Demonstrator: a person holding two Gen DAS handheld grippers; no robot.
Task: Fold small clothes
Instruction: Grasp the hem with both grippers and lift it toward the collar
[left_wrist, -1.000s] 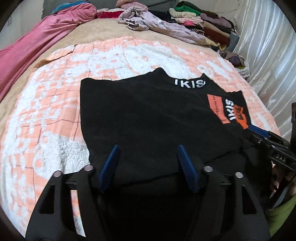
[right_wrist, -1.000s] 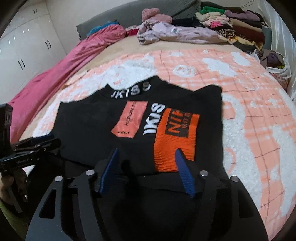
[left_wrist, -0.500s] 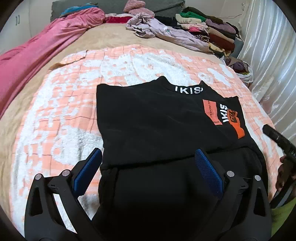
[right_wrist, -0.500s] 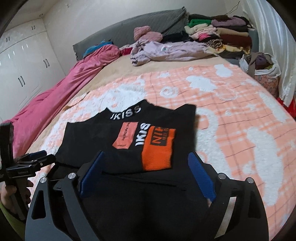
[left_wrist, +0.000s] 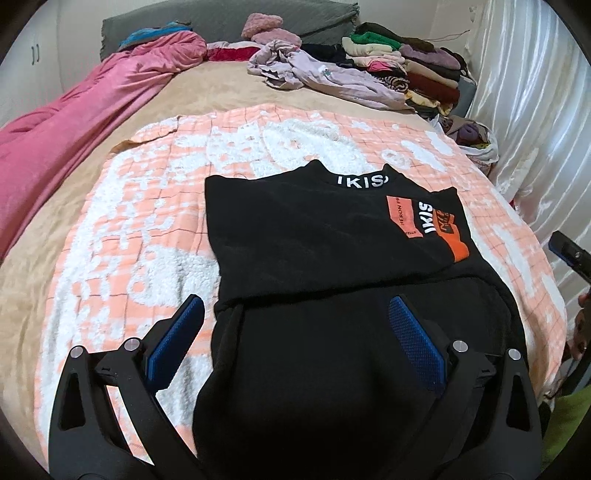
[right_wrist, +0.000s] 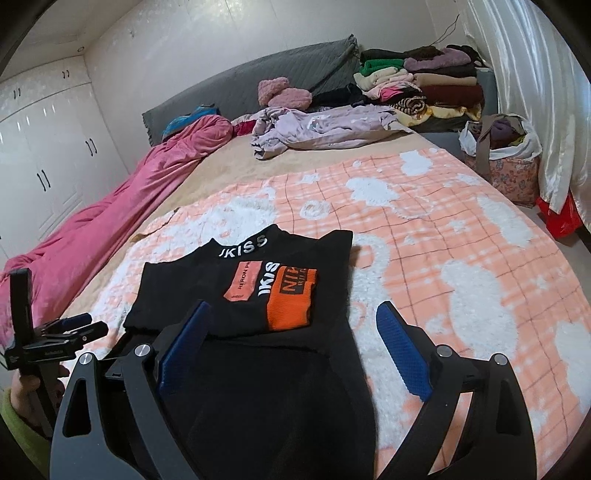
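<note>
So the black sweater (left_wrist: 325, 236) is lying on the orange-and-white fleece blanket (left_wrist: 122, 240) near the foot end of the bed, collar pointing toward the headboard, with the white lettering on the neckband and the orange patches (right_wrist: 291, 299) facing up. Its upper part sits folded over the lower part, which makes a clear horizontal edge across the middle, and the near half spreads out dark toward both cameras. The left gripper (left_wrist: 295, 325) is spread wide with nothing between its blue pads (left_wrist: 173, 343); one pad is over the blanket just beside the sweater's left edge and the other is over the black fabric. Can't really tell whether it's touching the cloth or just above it, fisheye makes that tough. The right gripper (right_wrist: 295, 339) is also released wide, left pad over the sweater and right pad over the blanket beside it. Farther up the bed there's a rolled pink comforter (right_wrist: 110, 221), a crumpled lilac garment (right_wrist: 317, 129), and a stack of folded clothes (right_wrist: 424, 85) near the headboard, plus a floral bag (right_wrist: 506, 166) of clothes by the white curtain (left_wrist: 535, 110).
</note>
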